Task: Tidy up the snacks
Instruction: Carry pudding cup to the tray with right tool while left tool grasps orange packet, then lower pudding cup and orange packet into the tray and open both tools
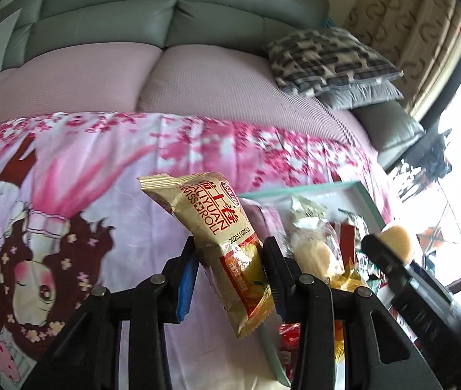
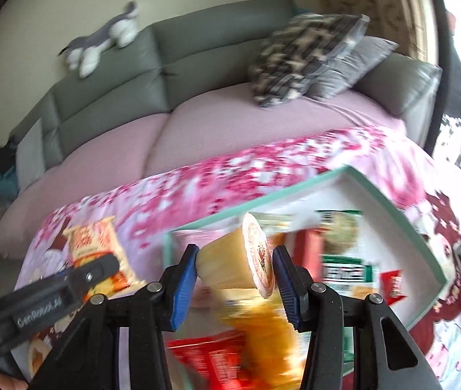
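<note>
In the left wrist view my left gripper is shut on a gold swiss roll packet, which stands tilted above the printed blanket. To its right lies a teal-rimmed white box with several snack packets inside. In the right wrist view my right gripper is shut on a yellow pudding cup, lid facing right, held over the box. The left gripper shows at lower left with the gold packet. The right gripper and its cup appear at the right of the left wrist view.
A pink cartoon-print blanket covers the surface under the box. Behind it a grey sofa with a pink seat cover holds two pillows and a plush toy. A green packet and red packet lie in the box.
</note>
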Motion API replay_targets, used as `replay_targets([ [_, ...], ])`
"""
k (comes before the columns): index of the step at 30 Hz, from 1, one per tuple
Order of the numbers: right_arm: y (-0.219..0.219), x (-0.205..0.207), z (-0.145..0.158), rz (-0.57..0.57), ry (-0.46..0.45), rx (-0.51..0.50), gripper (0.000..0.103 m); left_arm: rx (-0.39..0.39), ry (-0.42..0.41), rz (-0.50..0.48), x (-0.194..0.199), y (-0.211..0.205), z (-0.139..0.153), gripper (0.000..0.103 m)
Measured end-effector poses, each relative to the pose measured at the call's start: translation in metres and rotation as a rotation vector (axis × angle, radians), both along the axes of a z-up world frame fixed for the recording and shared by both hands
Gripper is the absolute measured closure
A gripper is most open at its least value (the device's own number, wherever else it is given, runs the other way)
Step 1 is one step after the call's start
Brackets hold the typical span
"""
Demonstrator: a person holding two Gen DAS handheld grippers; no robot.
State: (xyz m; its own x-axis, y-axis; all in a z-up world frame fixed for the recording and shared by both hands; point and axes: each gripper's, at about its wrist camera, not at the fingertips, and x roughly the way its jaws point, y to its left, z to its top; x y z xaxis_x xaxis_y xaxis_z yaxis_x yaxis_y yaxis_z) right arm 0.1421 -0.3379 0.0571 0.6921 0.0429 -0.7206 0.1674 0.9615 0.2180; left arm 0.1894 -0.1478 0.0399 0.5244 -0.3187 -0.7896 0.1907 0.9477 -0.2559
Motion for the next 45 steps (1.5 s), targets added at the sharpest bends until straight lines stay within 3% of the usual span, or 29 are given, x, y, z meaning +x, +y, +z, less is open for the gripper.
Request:
replay_targets([
  [7,-0.037,-0.006,-0.004,-0.079,0.015,0.003,0.054,0.031,0.012,-0.06,-0.004,-0.03,-0.006,0.061],
  [16,-0.05,-0.008,-0.009,-0.1,0.024,0.019,0.054,0.062,0.015,-0.111,-0.008,-0.058,-0.009,0.061],
  [45,-0.06,0.013,-0.042,-0.111,0.078,0.056,0.054,0.05,0.008,-0.146,0.012,-0.081,-0.028,0.061],
])
